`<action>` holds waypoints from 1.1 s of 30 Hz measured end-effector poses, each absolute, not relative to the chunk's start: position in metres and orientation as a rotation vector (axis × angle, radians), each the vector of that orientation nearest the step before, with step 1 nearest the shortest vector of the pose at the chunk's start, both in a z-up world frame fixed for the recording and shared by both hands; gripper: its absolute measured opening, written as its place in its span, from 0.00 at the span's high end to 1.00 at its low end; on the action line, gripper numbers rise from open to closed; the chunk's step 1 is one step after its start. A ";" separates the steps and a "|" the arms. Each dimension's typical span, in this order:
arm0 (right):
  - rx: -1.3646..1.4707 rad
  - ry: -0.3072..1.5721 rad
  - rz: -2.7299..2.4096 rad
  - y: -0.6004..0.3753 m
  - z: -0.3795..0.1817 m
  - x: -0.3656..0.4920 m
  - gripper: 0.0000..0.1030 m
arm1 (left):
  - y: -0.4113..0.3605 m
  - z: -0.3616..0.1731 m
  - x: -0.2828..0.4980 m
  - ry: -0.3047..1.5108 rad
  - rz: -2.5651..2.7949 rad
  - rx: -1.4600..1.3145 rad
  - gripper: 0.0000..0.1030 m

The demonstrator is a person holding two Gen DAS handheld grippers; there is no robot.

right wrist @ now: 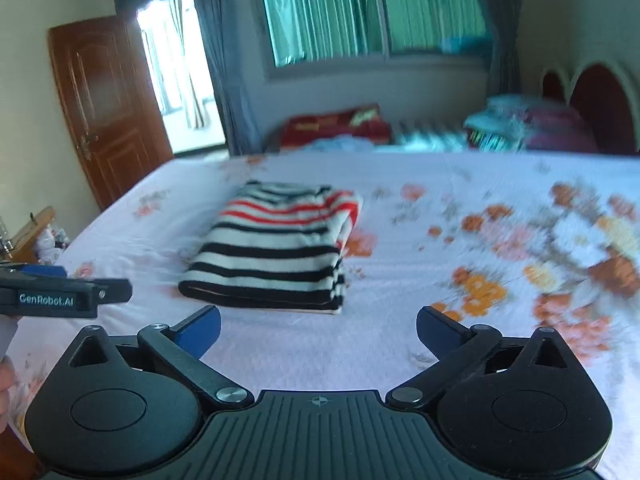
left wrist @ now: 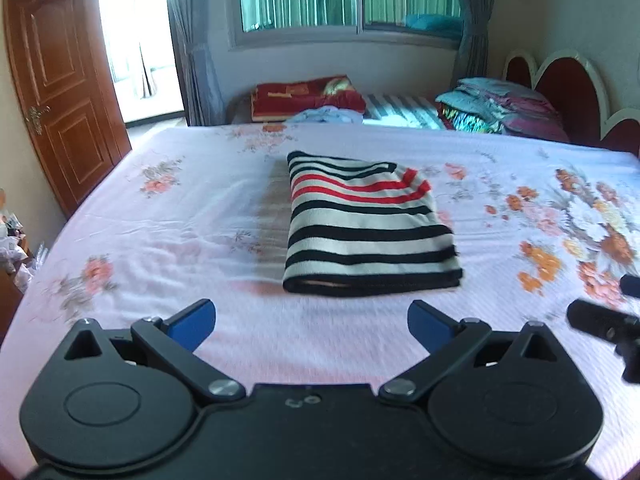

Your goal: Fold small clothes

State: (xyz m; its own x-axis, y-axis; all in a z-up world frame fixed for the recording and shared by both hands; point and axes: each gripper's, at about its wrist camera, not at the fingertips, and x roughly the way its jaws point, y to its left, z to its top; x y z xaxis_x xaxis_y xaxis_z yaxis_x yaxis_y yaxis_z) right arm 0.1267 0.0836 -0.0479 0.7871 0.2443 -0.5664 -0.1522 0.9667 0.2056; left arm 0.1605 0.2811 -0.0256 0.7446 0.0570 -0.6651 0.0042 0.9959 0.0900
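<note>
A small knitted garment with black, white and red stripes (left wrist: 366, 224) lies folded into a neat rectangle on the pink floral bedsheet (left wrist: 180, 240). In the right wrist view the same garment (right wrist: 276, 248) lies ahead and a little left. My left gripper (left wrist: 312, 326) hangs above the sheet in front of the garment, jaws wide open and empty. My right gripper (right wrist: 318, 330) is also open with nothing between its blue pads. Each gripper shows at the edge of the other's view: the right gripper (left wrist: 600, 320) and the left gripper (right wrist: 60, 296).
Stacks of folded bedding (left wrist: 496, 108) and a red blanket (left wrist: 308, 96) lie beyond the bed's far edge under the window. A wooden door (left wrist: 60, 92) stands open at the left. A cluttered bedside stand (right wrist: 32, 236) sits by the bed's left side.
</note>
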 end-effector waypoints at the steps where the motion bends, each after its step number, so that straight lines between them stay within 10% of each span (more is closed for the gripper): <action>1: 0.147 0.606 0.204 0.083 -0.041 0.114 0.00 | 0.279 -0.021 0.148 0.722 0.032 0.086 0.01; 33: 0.089 0.383 0.134 0.095 0.019 -0.043 0.00 | 0.278 0.038 -0.016 0.588 0.101 0.022 0.01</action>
